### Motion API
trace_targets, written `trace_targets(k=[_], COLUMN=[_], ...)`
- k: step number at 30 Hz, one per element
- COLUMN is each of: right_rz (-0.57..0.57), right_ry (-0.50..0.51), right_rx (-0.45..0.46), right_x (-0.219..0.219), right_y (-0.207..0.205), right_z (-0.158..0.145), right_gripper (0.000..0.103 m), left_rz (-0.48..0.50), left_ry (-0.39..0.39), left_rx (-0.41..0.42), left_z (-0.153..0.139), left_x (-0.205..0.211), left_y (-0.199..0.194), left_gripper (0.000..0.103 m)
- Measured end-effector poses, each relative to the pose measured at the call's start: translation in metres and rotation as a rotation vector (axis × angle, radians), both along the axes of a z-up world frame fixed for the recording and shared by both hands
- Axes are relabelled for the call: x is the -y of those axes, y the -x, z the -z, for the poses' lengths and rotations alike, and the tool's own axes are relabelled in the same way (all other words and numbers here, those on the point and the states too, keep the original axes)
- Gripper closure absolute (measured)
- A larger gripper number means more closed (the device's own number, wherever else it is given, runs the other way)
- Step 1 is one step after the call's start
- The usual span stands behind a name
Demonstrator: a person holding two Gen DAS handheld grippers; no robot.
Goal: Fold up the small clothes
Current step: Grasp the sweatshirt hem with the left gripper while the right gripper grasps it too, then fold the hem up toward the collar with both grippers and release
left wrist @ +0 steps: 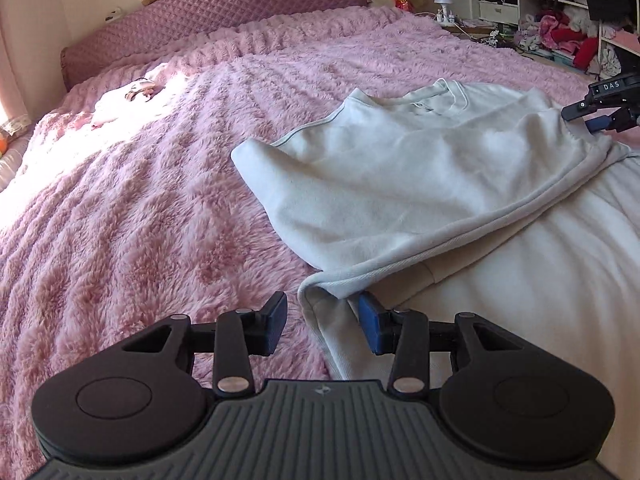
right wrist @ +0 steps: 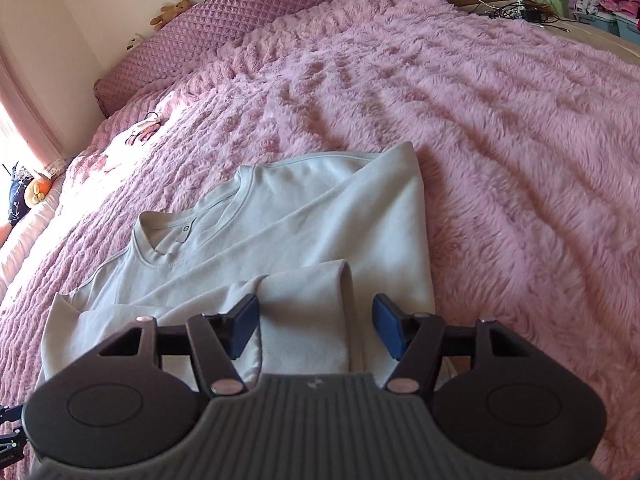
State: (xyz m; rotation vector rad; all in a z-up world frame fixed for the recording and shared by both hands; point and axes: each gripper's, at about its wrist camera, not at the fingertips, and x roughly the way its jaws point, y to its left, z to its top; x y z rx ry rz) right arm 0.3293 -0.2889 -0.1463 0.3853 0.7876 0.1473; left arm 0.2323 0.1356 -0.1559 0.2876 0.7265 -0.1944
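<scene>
The bed (left wrist: 140,208) fills both views, covered by a pink plush blanket (right wrist: 500,128). Its near edge is cut off by the tool bodies in the lower frame, and its left side is washed out by sunlight in the upper left of each view. A quilted purple headboard cushion (left wrist: 224,4) runs along the upper left. A cluttered shelf (left wrist: 568,20) in the upper right of the left wrist view is too jumbled to read.

The white shirt (left wrist: 400,184) lies on the blanket, partly folded, collar toward the headboard cushion. In the left wrist view it occupies the centre right; its lower right portion merges with pale fabric at the frame edge and the boundary is hard to make out. In the right wrist view it sits lower centre, with a folded sleeve (right wrist: 308,312) on top.

The left tool (left wrist: 324,328) is spread. A hem corner of the shirt lies between its fingers, touching the right blue pad (left wrist: 370,328); the left pad is clear of it.

The right tool (right wrist: 316,328) is spread, jaws opening. The folded sleeve lies between the fingers, with a gap visible at both pads.

Open blanket extends left of the shirt in the left wrist view and right of it in the right wrist view.

A small teddy bear (right wrist: 176,10) sits on the headboard cushion.
</scene>
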Motion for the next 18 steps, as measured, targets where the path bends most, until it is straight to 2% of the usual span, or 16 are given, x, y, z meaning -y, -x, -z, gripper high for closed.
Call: trace_targets(k=[4, 8, 9, 10, 11, 12, 13, 14, 16, 18], right_rz=[-0.015, 0.0, 0.004, 0.003, -0.001, -0.01, -0.027, -0.034, -0.042, -0.039], right_ry=[0.019, 0.021, 0.022, 0.025, 0.035, 0.04, 0.049, 0.059, 0.063, 0.059], right_rx=[0.0, -0.001, -0.001, -0.003, -0.009, -0.012, -0.017, -0.021, -0.019, -0.011], right_x=[-0.003, -0.004, -0.004, -0.005, -0.005, -0.006, -0.007, -0.008, -0.009, -0.008], right_y=[0.001, 0.003, 0.003, 0.003, 0.002, 0.002, 0.0, 0.0, -0.001, 0.0], right_z=[0.0, 0.002, 0.002, 0.002, 0.001, 0.001, 0.0, 0.0, -0.001, -0.003], right_gripper=[0.042, 0.042, 0.042, 0.043, 0.054, 0.063, 0.082, 0.09, 0.096, 0.1], left_rz=[0.025, 0.039, 0.057, 0.086, 0.108, 0.126, 0.142, 0.154, 0.159, 0.131], left_ry=[-0.089, -0.093, -0.112, -0.145, -0.154, -0.151, -0.144, -0.142, -0.162, -0.175], left_rx=[0.014, 0.02, 0.018, 0.013, 0.002, -0.012, -0.023, -0.026, -0.008, 0.043], left_z=[0.001, 0.002, 0.004, 0.007, 0.01, 0.011, 0.012, 0.014, 0.015, 0.014], left_x=[-0.008, -0.007, -0.004, 0.001, 0.003, 0.005, 0.006, 0.008, 0.012, 0.014], left_y=[-0.004, -0.014, -0.017, -0.019, -0.021, -0.022, -0.023, -0.022, -0.02, -0.014], left_gripper=[0.054, 0.054, 0.055, 0.062, 0.068, 0.08, 0.088, 0.092, 0.097, 0.098])
